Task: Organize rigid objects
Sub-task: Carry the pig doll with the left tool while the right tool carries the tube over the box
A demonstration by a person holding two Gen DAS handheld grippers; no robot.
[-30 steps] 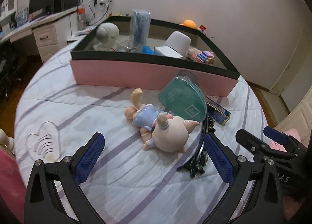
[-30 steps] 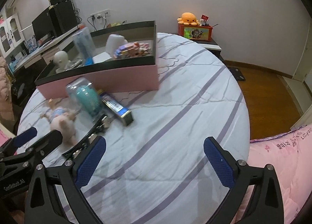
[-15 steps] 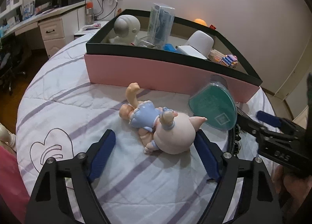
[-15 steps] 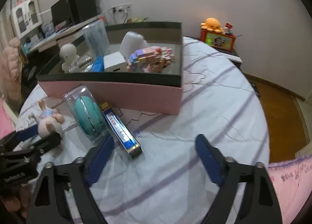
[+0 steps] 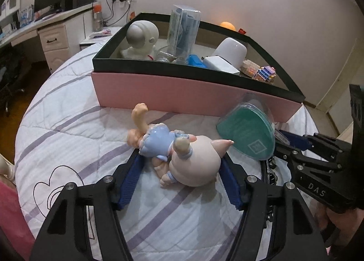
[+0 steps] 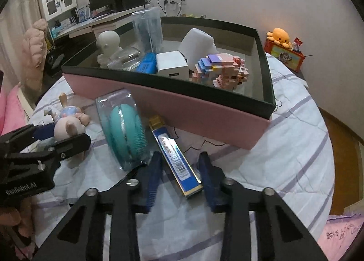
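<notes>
A pink pig figurine with a small blue-dressed doll (image 5: 182, 154) lies on the bedspread; my left gripper (image 5: 180, 170) is open, its pads on either side of the pig. It also shows in the right wrist view (image 6: 68, 126). My right gripper (image 6: 179, 170) is open around a long blue and gold box (image 6: 175, 154), pads apart from its sides. A teal brush in a clear case (image 6: 124, 129) leans beside it, also in the left wrist view (image 5: 248, 135). Behind stands the pink box with a dark rim (image 6: 204, 113), also in the left wrist view (image 5: 159, 88).
The pink box holds a white astronaut figure (image 5: 141, 40), a clear tube (image 5: 183, 26), a white box (image 6: 171, 65), a white rounded device (image 6: 198, 42) and a brick model (image 6: 220, 69). A black hair clip (image 5: 269, 170) lies by the left gripper. A desk (image 5: 34, 31) stands far left.
Both grippers moved forward and narrowed. The left one now straddles the pig figurine; the right one now straddles the blue and gold box.
</notes>
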